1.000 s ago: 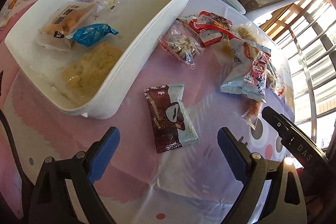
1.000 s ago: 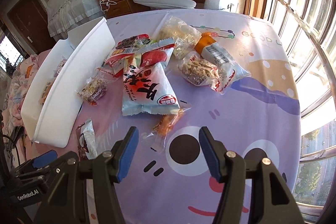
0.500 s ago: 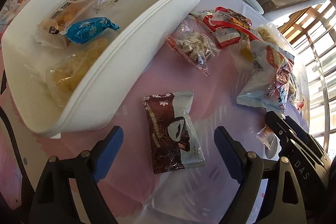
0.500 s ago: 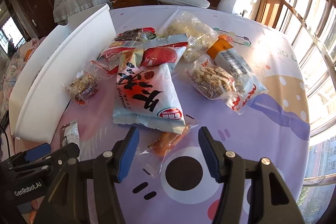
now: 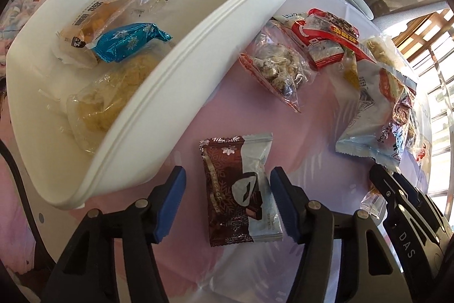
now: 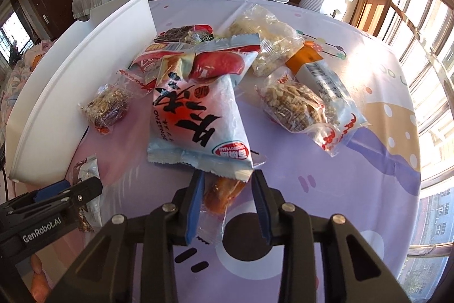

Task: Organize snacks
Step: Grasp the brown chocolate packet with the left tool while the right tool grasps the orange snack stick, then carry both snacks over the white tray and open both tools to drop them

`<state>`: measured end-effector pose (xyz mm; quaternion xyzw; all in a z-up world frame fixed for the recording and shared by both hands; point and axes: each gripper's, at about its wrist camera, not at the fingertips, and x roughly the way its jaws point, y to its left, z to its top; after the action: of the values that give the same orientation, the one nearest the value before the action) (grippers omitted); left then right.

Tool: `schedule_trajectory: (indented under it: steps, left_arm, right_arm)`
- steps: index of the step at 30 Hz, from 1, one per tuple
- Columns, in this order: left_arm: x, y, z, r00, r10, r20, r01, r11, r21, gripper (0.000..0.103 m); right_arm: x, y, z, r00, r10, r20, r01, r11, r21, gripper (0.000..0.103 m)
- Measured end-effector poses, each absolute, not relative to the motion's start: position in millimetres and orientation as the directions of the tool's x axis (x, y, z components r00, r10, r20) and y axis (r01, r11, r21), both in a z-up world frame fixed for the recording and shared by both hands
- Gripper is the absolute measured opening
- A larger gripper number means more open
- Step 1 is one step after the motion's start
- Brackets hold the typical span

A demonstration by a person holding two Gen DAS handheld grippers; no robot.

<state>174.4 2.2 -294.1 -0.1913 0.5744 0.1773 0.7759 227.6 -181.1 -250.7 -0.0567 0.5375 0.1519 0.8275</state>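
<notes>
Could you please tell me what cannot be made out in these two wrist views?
- Right wrist: the orange snack between the closing right tongs; its far end is hidden under the pale blue bag.
- Right wrist: the white bin interior, hidden by its own wall.
- Left wrist: pad contact of the closing left tongs on the brown packet.

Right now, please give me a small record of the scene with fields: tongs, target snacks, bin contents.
left tongs: closing around the brown chocolate snack pack, pads not yet pressing
right tongs: closing around the small orange snack packet, contact unclear
bin: white bin, holds the blue foil candy and clear-wrapped pastries
loose snacks: pile on the tablecloth
</notes>
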Motion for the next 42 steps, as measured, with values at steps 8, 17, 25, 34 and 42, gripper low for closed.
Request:
schedule_trajectory:
  steps: [8, 17, 25, 34, 42]
  left_arm:
    - [179.7, 7.2, -292.5, 0.279, 0.061, -0.958, -0.505, 0.858, -0.092, 0.037]
    - [163.8, 4.9, -288.2, 0.254, 0.023, -0.967, -0.483, 0.869, -0.106, 0.033]
    - [158.2, -10.3, -270.7, 0.254, -0.008, -0.967, -0.409, 0.905, -0.115, 0.033]
    - [163.9, -21.5, -229.2, 0.3, -0.065, -0.952, -0.3, 0.941, -0.159, 0.032]
    - [160.1, -11.6, -181.3, 0.347, -0.102, -0.932, -0.184, 0.967, -0.175, 0.033]
  right_arm:
    - [225.5, -181.2, -251.6, 0.347, 0.168, -0.923, -0.314, 0.948, 0.054, 0.022]
    - [218.4, -188.0, -247.2, 0.315, 0.172, -0.933, -0.308, 0.949, 0.07, 0.022]
    - [203.9, -193.9, -228.7, 0.317, 0.193, -0.929, -0.289, 0.952, 0.1, 0.022]
    - [180.2, -200.5, -203.9, 0.341, 0.203, -0.918, -0.251, 0.961, 0.119, 0.022]
    - [165.6, -195.8, -177.5, 0.36, 0.21, -0.909, -0.225, 0.965, 0.133, 0.022]
